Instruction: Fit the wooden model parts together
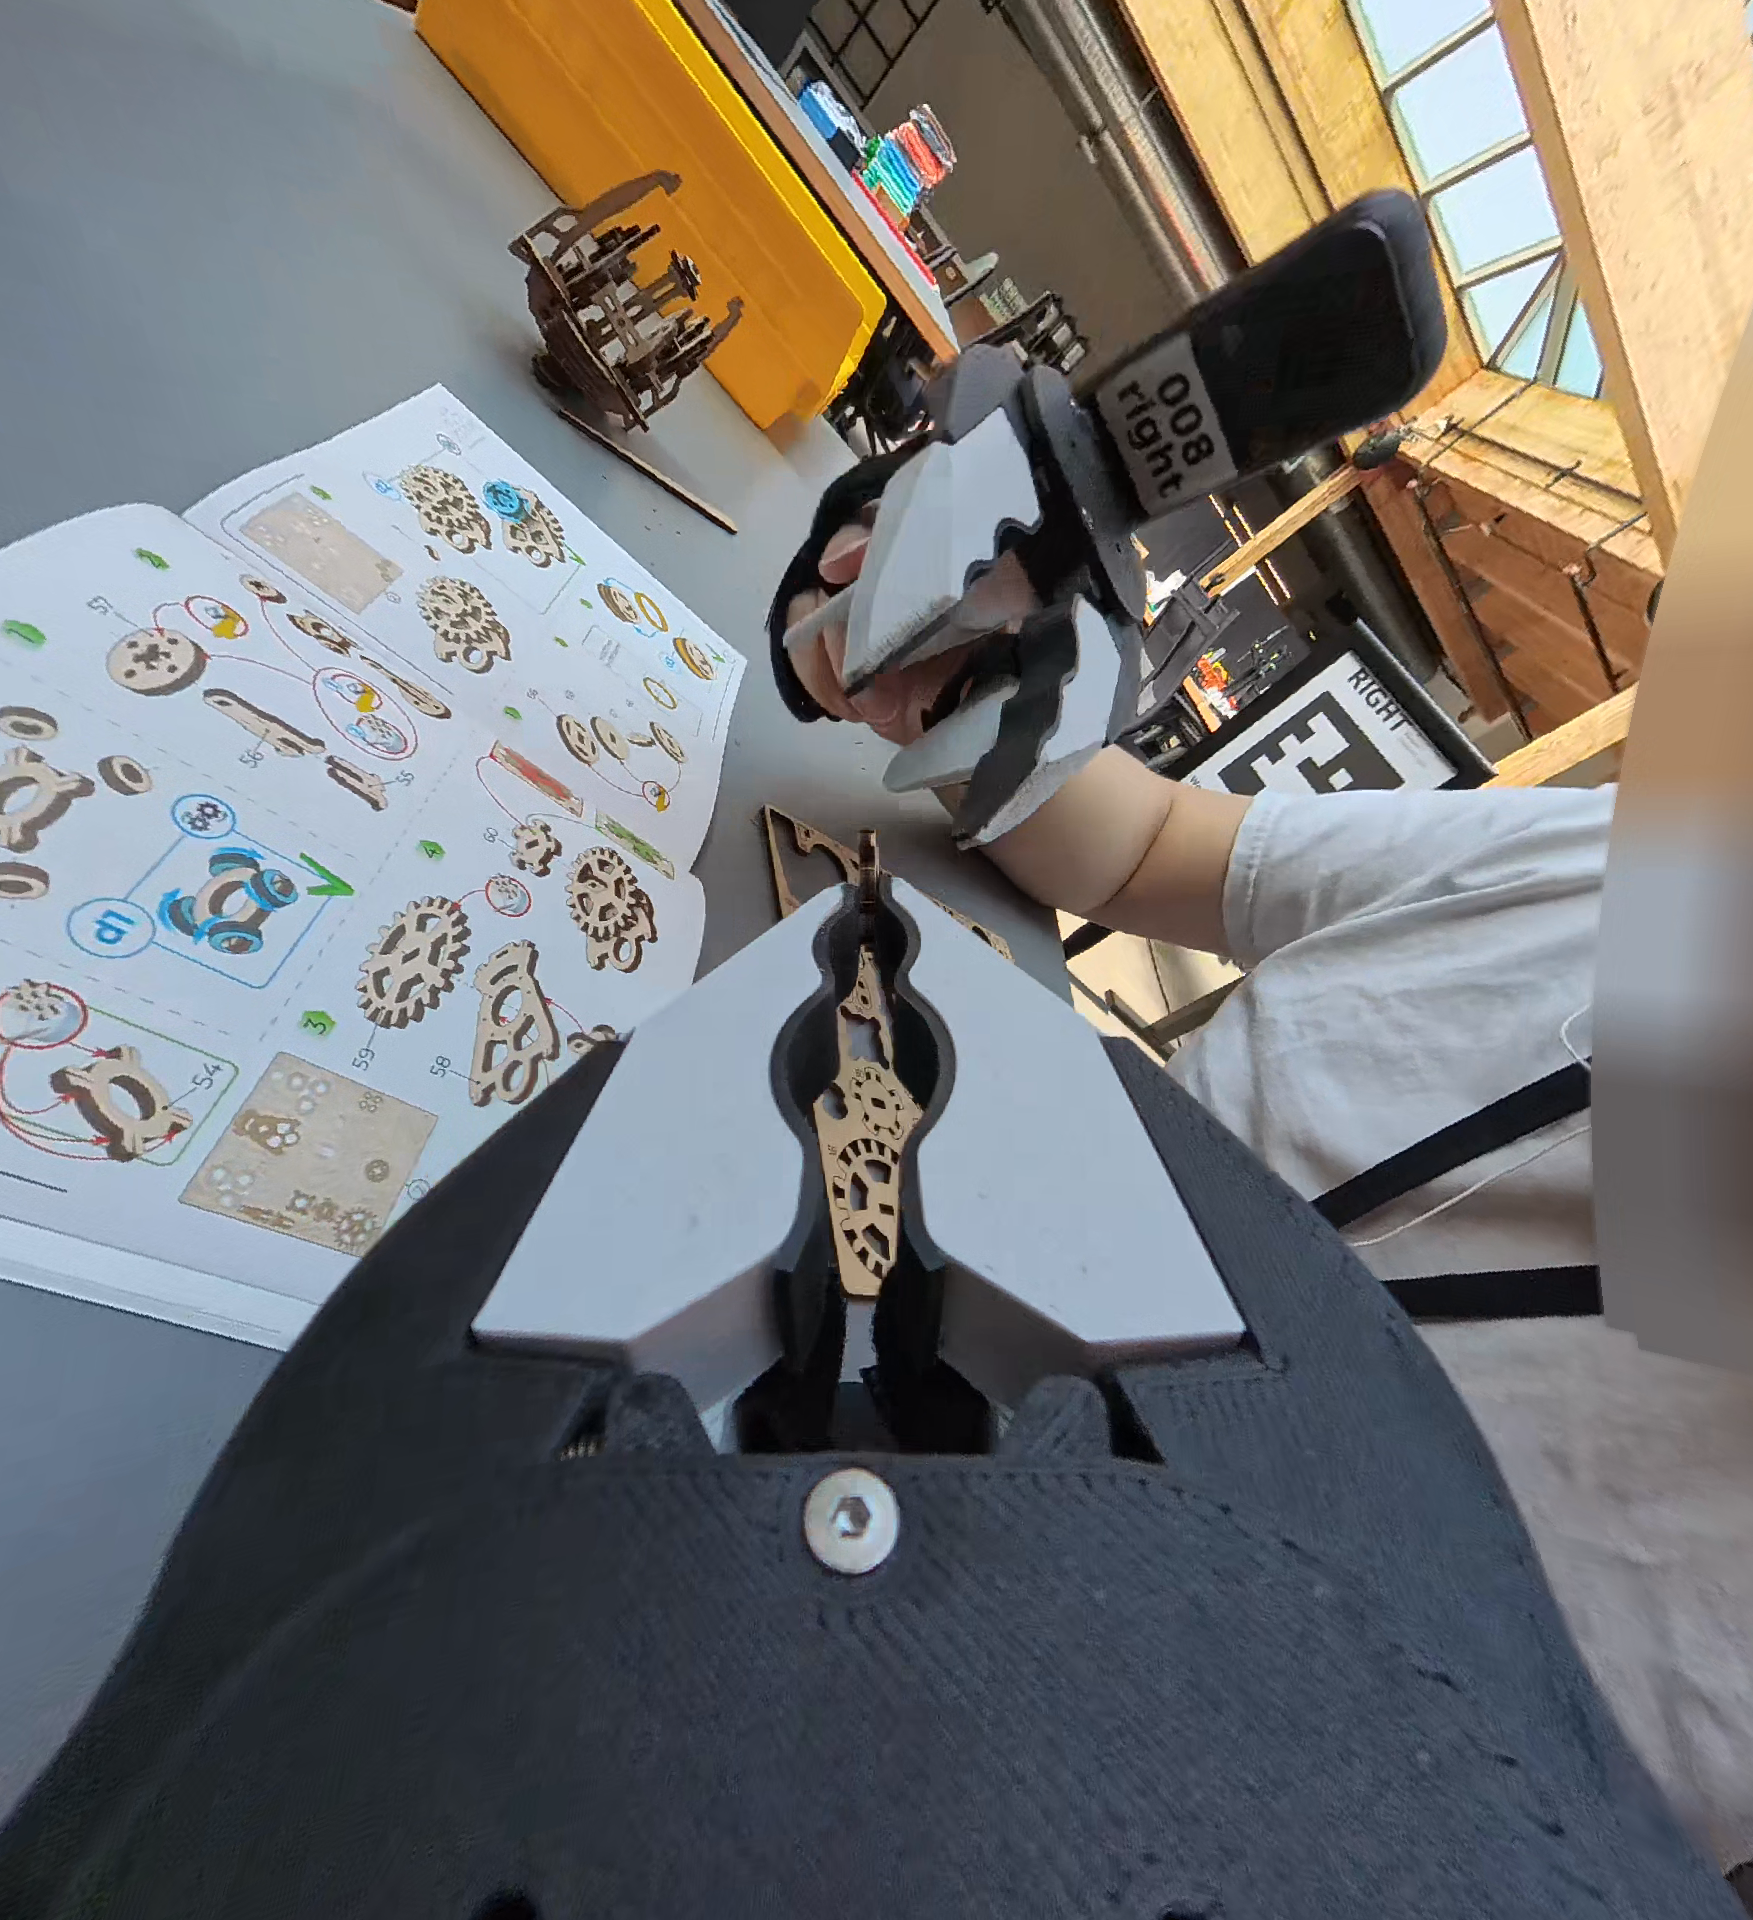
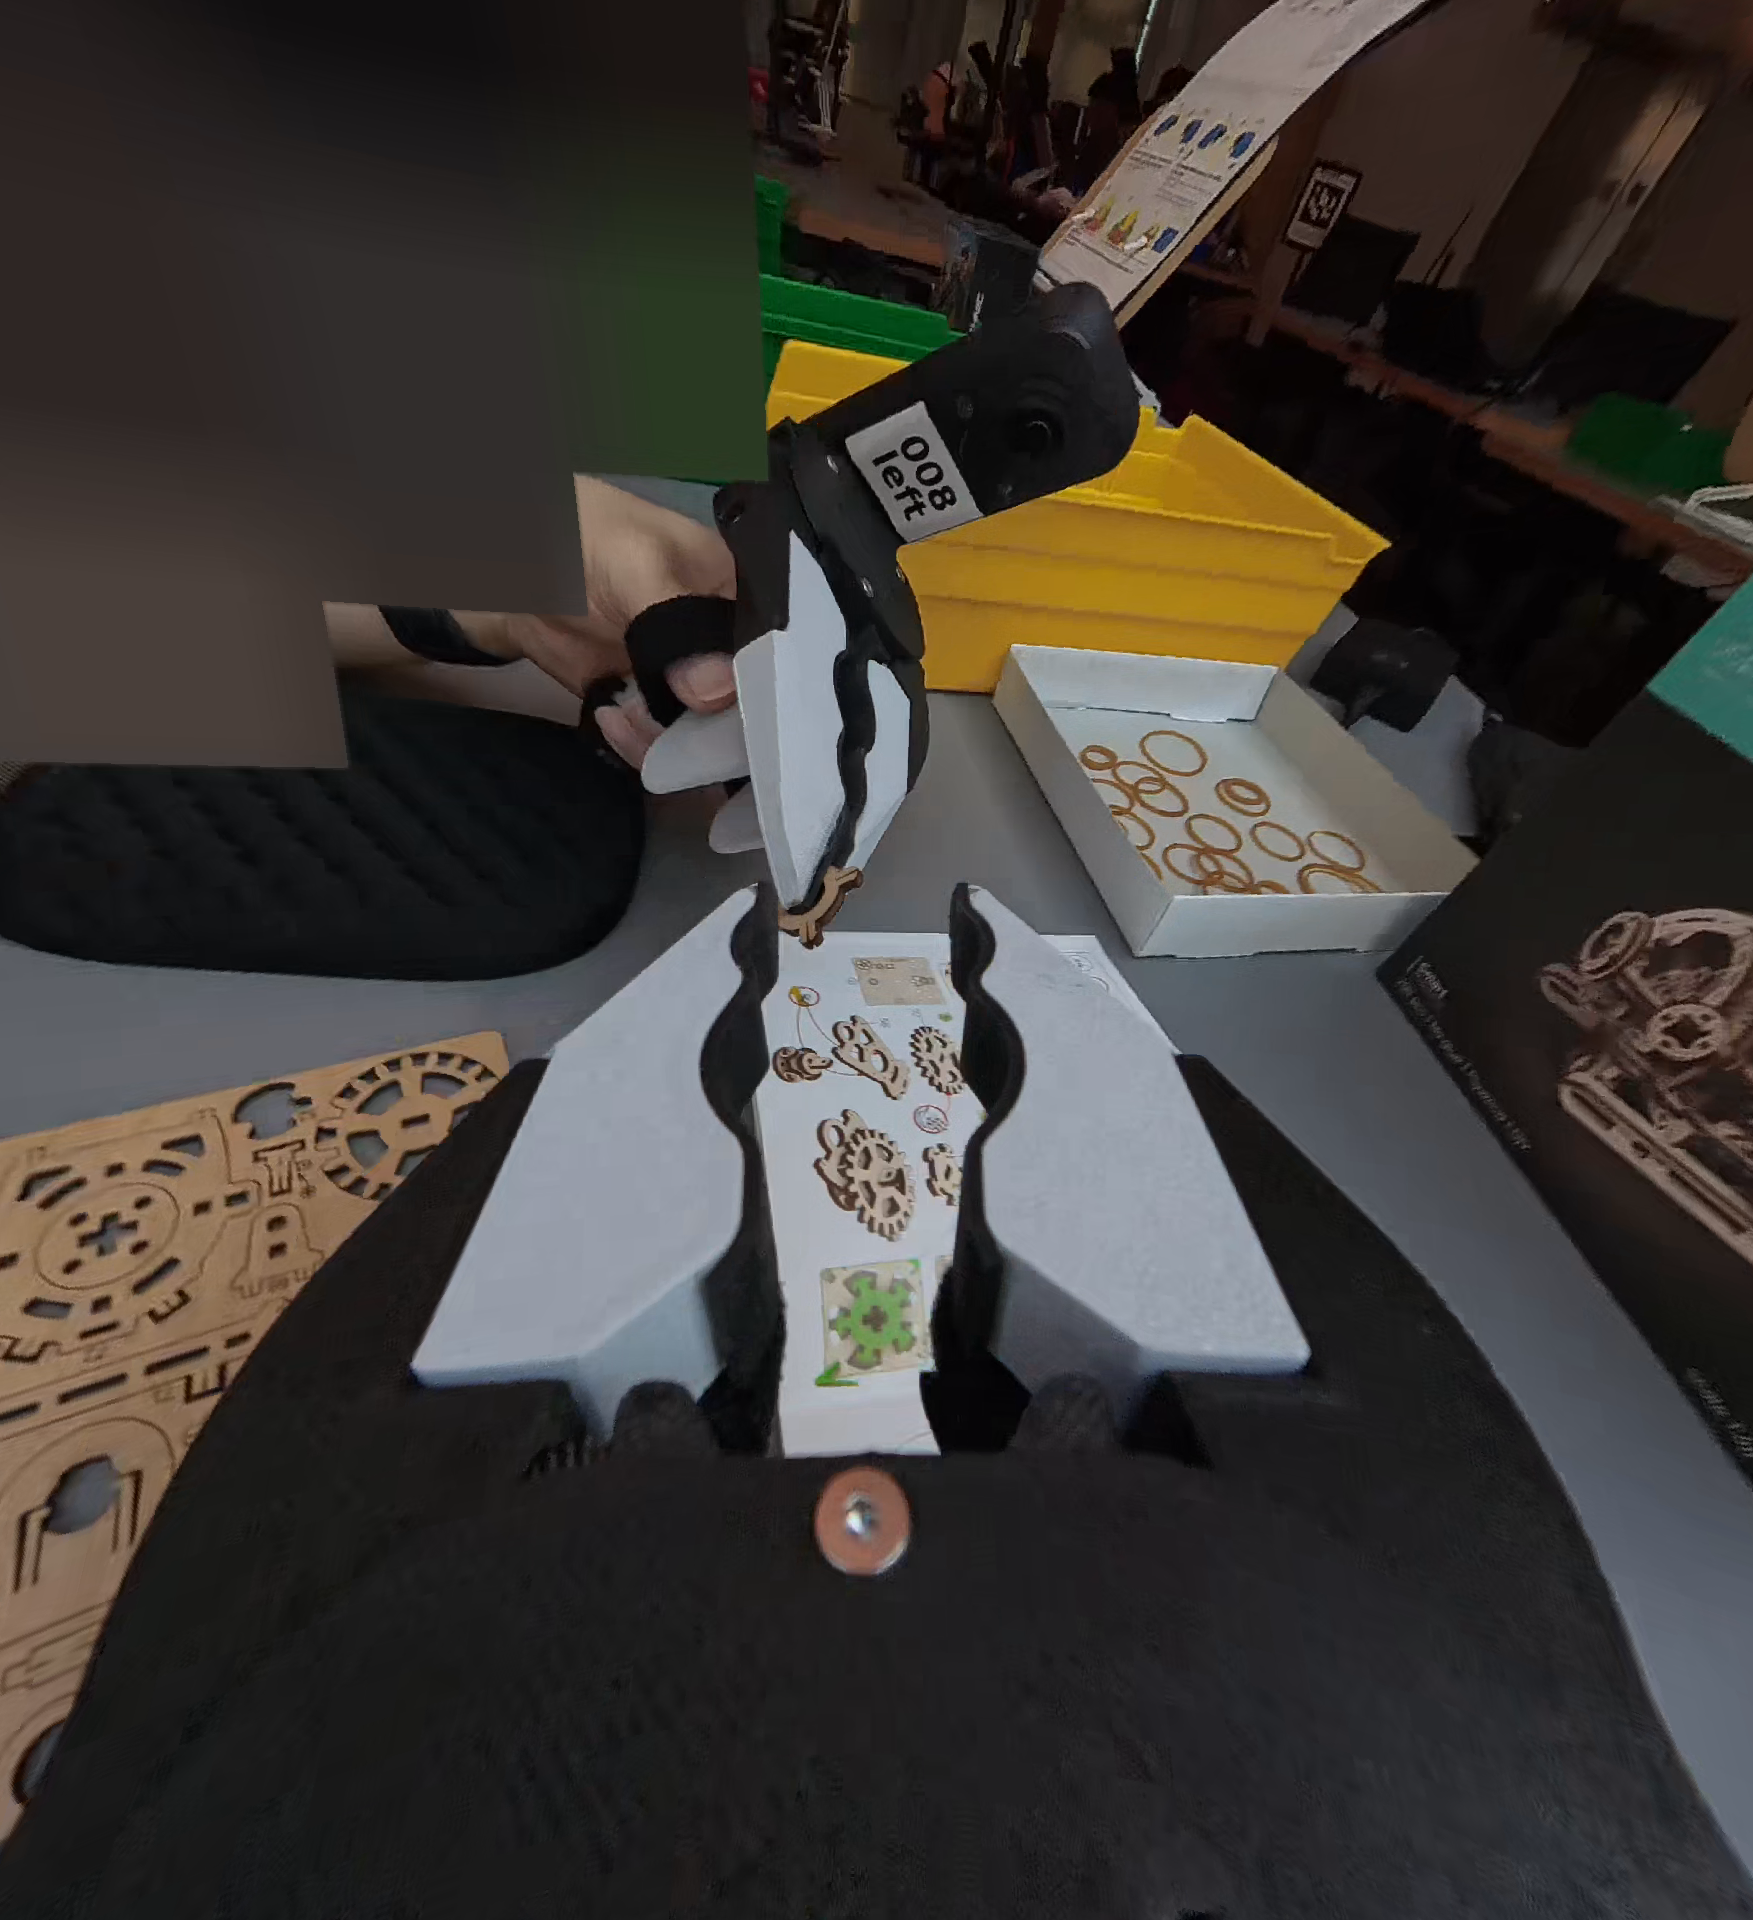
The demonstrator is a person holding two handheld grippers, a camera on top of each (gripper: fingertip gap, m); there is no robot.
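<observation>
1. The left gripper (image 1: 867,883), a black printed body with pale grey wedge fingers, is clamped on a small light-brown wooden gear-like piece (image 2: 818,906). In the right wrist view the piece sticks out below the fingertips; in the left wrist view only its thin edge shows at the tips.
2. The right gripper (image 2: 856,899), of the same black and grey build, stands with its jaws parted and nothing between them. Its fingertips sit just beside the held piece, one on either side.
3. The open white instruction booklet (image 1: 332,831), printed with drawings of gears and brackets, serves as landmark. It lies flat on the grey table (image 1: 124,260), directly under both grippers.
4. In the left wrist view, a dark brown, partly built wooden model (image 1: 612,301) stands on the table beyond the booklet, with a thin wooden stick (image 1: 643,468) lying between the two.
5. A yellow plastic bin (image 1: 664,177) sits behind that model, farther from the booklet.
6. A flat light-brown laser-cut plywood sheet (image 2: 103,1299), with gears and slots cut out, lies beside the booklet, to the left in the right wrist view.
7. A shallow white cardboard tray (image 2: 1215,904) holding tan rubber bands (image 2: 1215,821) rests to the booklet's far right.
8. A black product box (image 2: 1630,1091) with a teal corner, picturing a wooden mechanical model, stands to the right of the booklet, nearer than the tray.
9. A black quilted cushion (image 2: 300,862) lies beyond the plywood sheet, at the table's far edge.
</observation>
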